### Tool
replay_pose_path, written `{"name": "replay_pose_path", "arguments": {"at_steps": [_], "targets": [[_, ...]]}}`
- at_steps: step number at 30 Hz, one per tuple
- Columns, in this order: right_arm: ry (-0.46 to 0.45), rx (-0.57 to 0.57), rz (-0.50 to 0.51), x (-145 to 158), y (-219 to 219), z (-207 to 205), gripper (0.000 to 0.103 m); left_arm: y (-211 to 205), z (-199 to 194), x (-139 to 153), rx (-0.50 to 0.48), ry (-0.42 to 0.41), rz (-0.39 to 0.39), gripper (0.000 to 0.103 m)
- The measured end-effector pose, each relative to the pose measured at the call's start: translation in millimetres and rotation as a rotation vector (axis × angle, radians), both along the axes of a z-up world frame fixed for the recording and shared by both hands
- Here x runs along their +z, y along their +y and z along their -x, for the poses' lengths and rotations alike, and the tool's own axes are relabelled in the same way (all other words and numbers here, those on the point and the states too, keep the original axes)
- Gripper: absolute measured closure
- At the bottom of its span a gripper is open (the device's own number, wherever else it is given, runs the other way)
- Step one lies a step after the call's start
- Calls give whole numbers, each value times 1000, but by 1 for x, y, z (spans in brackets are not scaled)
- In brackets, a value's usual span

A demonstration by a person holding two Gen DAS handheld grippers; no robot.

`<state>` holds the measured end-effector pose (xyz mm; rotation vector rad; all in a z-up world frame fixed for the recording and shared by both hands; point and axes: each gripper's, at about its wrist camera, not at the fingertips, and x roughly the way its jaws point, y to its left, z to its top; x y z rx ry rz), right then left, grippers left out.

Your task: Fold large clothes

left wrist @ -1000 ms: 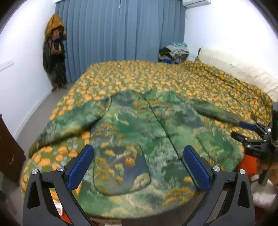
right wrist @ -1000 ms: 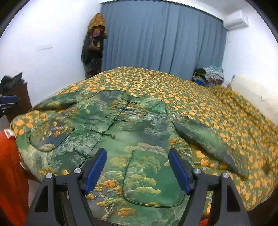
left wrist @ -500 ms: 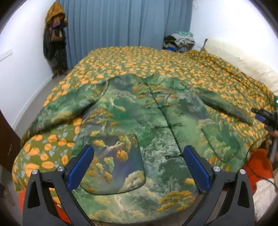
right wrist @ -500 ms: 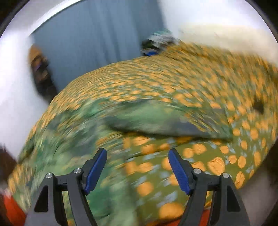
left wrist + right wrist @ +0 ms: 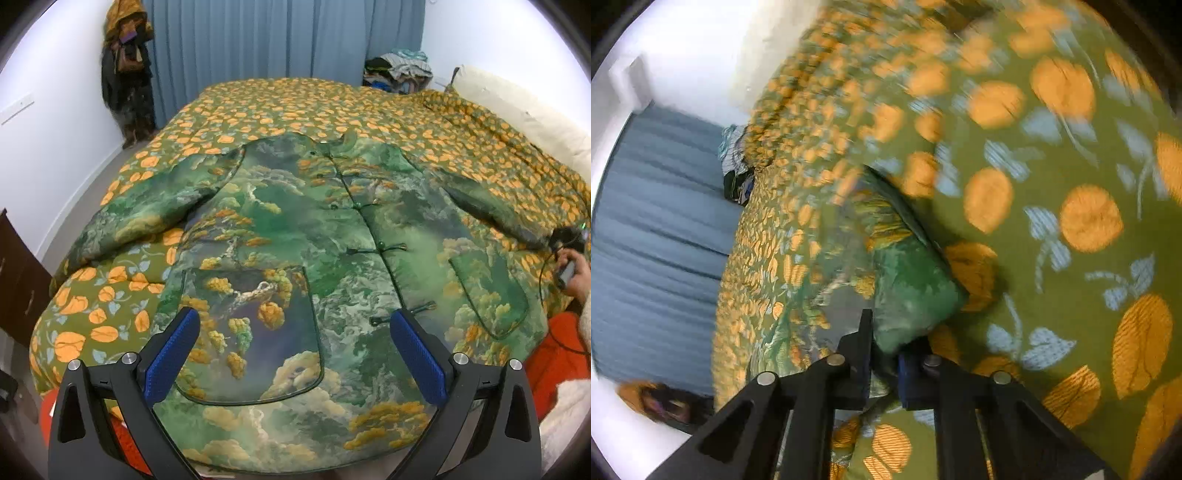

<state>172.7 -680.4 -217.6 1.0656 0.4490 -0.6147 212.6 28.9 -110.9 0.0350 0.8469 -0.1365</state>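
Lying flat on the bed (image 5: 258, 99) is a big green jacket (image 5: 314, 236) with trees and clouds printed on it. It is spread front side up near the foot edge of the bed, on a green bedspread (image 5: 424, 122) full of orange fruit. The collar points toward the far edge, by the blue curtain (image 5: 280, 37). Both sleeves are stretched out to the sides, and the bottom hem hangs just over the near edge.

The left tool (image 5: 295, 354) hovers over the lower part of the jacket, above the big patch pocket (image 5: 251, 325). Its two blue pads (image 5: 171, 354) stand wide apart — nothing is between them.

The right tool (image 5: 884, 363) is at the end of the jacket's right sleeve (image 5: 908, 291), close to the side edge of the bed. It is pinched tight on the sleeve end — the green cloth bunches up right between the two pads. That picture is tipped sideways and blurry, so small details are hard to see. From the left tool's view, a hand (image 5: 574, 273) with a dark handle shows at the right edge of the bed, just beside the sleeve tip.

A cream pillow (image 5: 517, 110) lies along the right side of the bed. A pile of clothes (image 5: 399, 70) sits past the far corner, and dark clothes on a stand (image 5: 127, 66) are by the left wall.
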Motion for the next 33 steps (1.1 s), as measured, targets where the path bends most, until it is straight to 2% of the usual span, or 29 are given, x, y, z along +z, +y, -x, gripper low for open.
{"name": "replay_pose_path", "arguments": {"at_steps": [5,7,10,13,15,17,20,22,23,24,25,26,28,30,33], "targets": [[-49,360,406,106,101,-28,94,2,-6,-8,14,9,-20,1],[-73,524,571,142,166,-35,94,3,-8,-10,13,16,-8,1],[-98,728,685,164,254,-42,94,4,-10,-12,9,26,26,1],[-80,884,674,151,326,-56,94,9,-12,-13,17,30,51,1],[-40,948,688,131,362,-67,95,15,-10,-14,34,35,71,1],[17,1005,685,100,400,-73,95,23,-5,-16,51,44,96,1],[92,1046,712,60,431,-82,94,28,-1,-20,60,53,94,1],[152,1079,684,35,440,-87,89,28,-1,-22,53,60,86,1],[191,1103,656,21,446,-88,82,27,-2,-22,45,64,89,1],[196,1125,627,19,443,-88,63,26,-5,-22,34,67,97,1],[181,1158,582,15,444,-84,54,24,-10,-22,11,75,116,1],[159,1172,565,17,444,-77,40,23,-14,-21,-6,84,134,1],[134,1181,568,26,443,-61,38,17,-30,-19,-67,126,212,1],[99,1171,588,44,433,-42,37,3,-58,-19,-159,201,339,1],[66,1126,621,53,423,-18,35,-26,-99,-31,-251,309,456,3]]}}
